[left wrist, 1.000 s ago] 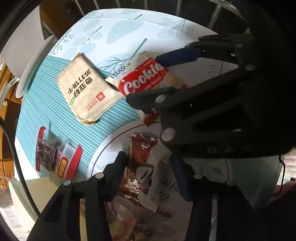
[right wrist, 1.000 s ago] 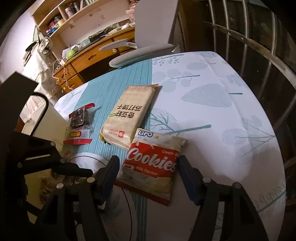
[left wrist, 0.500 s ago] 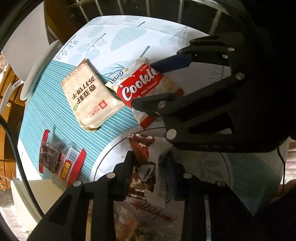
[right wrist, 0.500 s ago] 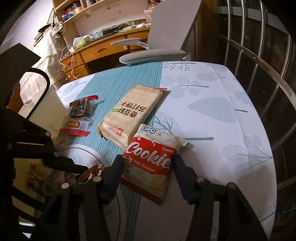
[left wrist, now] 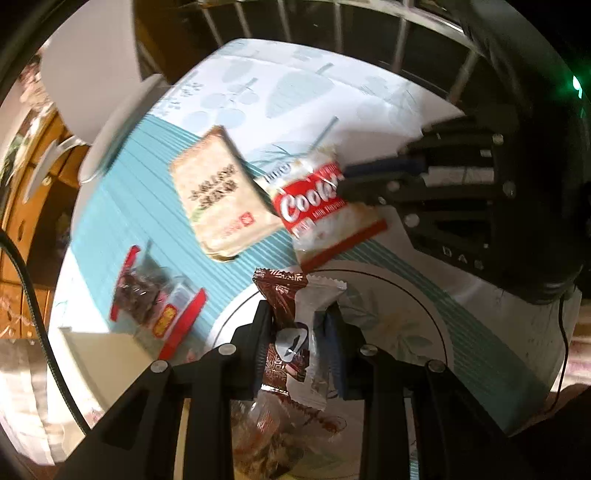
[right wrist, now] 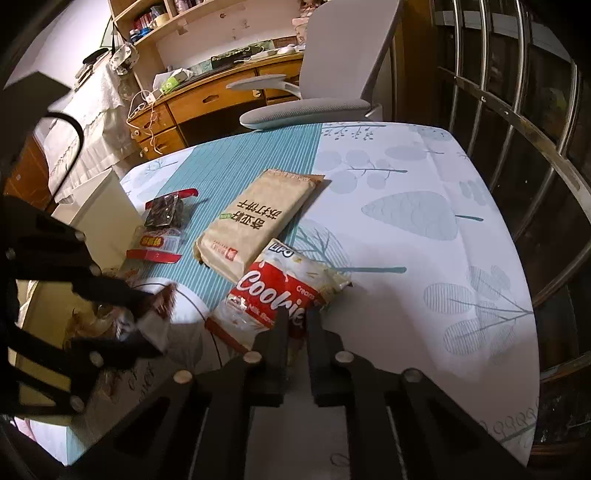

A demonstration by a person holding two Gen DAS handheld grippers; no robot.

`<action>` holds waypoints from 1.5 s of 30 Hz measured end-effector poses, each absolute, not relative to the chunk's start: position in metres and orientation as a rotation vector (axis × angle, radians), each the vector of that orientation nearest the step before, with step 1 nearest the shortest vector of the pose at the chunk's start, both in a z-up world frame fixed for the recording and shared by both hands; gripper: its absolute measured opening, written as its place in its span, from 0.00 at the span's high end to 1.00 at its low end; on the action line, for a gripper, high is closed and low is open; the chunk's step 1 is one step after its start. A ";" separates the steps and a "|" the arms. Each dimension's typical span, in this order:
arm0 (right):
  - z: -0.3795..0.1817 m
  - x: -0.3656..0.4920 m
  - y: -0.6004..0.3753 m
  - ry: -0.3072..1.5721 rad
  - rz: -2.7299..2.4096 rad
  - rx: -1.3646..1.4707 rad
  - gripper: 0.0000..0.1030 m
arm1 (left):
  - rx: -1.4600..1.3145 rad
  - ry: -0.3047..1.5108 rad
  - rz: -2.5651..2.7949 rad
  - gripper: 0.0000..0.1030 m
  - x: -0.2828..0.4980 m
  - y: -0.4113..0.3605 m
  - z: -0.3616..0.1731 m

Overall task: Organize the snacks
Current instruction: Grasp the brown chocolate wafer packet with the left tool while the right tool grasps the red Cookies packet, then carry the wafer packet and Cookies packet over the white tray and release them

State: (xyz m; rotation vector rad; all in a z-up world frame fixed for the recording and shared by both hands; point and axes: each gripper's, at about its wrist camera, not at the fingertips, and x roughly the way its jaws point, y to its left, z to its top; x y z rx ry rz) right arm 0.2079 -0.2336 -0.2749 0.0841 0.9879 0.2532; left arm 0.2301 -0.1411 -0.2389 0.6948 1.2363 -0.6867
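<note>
Shelves point(right wrist: 192, 14) show beyond right claw point(right wrist: 295, 321) only.

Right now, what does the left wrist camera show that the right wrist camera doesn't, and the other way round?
Only the left wrist view shows the left gripper shut on the brown and white snack packet, seen plainly between its fingers.

Only the right wrist view shows the wooden desk, the wall shelves and the right gripper from behind, shut on the near edge of the red Cookies bag.

Both show the Cookies bag, the beige cracker pack, the red-edged snack pack, the leaf-print tablecloth and the grey chair.
</note>
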 end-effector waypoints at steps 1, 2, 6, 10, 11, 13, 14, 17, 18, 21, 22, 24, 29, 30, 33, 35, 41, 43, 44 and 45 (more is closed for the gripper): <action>-0.275 0.207 -0.233 0.991 0.261 0.087 0.94 | 0.681 1.236 -0.667 0.74 0.231 -0.139 -0.234; -0.275 0.206 -0.233 1.000 0.273 0.092 0.95 | 0.671 1.235 -0.650 0.74 0.234 -0.137 -0.230; -0.273 0.204 -0.230 1.012 0.299 0.102 0.97 | 0.597 1.225 -0.588 0.74 0.235 -0.125 -0.210; -0.269 0.200 -0.233 1.010 0.308 0.144 0.98 | 0.531 1.211 -0.528 0.74 0.229 -0.118 -0.190; -0.267 0.199 -0.234 1.008 0.310 0.153 0.98 | 0.514 1.211 -0.514 0.74 0.227 -0.116 -0.186; -0.262 0.198 -0.237 1.006 0.310 0.174 0.99 | 0.470 1.229 -0.476 0.74 0.221 -0.110 -0.179; -0.259 0.197 -0.238 1.006 0.313 0.180 0.99 | 0.453 1.237 -0.459 0.74 0.220 -0.106 -0.176; -0.251 0.193 -0.239 1.001 0.317 0.182 0.99 | 0.386 1.258 -0.416 0.74 0.213 -0.094 -0.170; -0.248 0.192 -0.240 1.000 0.320 0.182 0.99 | 0.371 1.263 -0.403 0.74 0.211 -0.089 -0.168; -0.238 0.186 -0.241 0.996 0.324 0.181 0.99 | 0.346 1.270 -0.366 0.74 0.204 -0.077 -0.162; -0.233 0.184 -0.241 0.992 0.325 0.179 0.99 | 0.341 1.271 -0.351 0.74 0.201 -0.072 -0.159; -0.225 0.179 -0.240 0.987 0.329 0.182 0.99 | 0.325 1.267 -0.327 0.74 0.197 -0.064 -0.153; -0.202 0.166 -0.237 0.973 0.351 0.180 0.99 | 0.271 1.254 -0.269 0.74 0.182 -0.041 -0.134; -0.195 0.162 -0.235 0.965 0.360 0.178 0.99 | 0.254 1.254 -0.257 0.74 0.179 -0.036 -0.131; -0.181 0.154 -0.228 0.950 0.381 0.172 0.99 | 0.194 1.258 -0.229 0.74 0.171 -0.020 -0.125; -0.173 0.149 -0.222 0.937 0.392 0.173 0.99 | 0.163 1.257 -0.214 0.74 0.165 -0.009 -0.122; -0.149 0.128 -0.199 0.901 0.411 0.174 0.99 | 0.111 1.240 -0.206 0.74 0.144 0.020 -0.116; -0.142 0.120 -0.189 0.893 0.417 0.177 0.99 | 0.107 1.224 -0.183 0.74 0.137 0.031 -0.113; -0.139 0.115 -0.182 0.892 0.421 0.183 0.99 | 0.098 1.217 -0.180 0.74 0.134 0.036 -0.111; -0.137 0.112 -0.177 0.892 0.424 0.188 0.99 | 0.084 1.209 -0.181 0.74 0.131 0.042 -0.109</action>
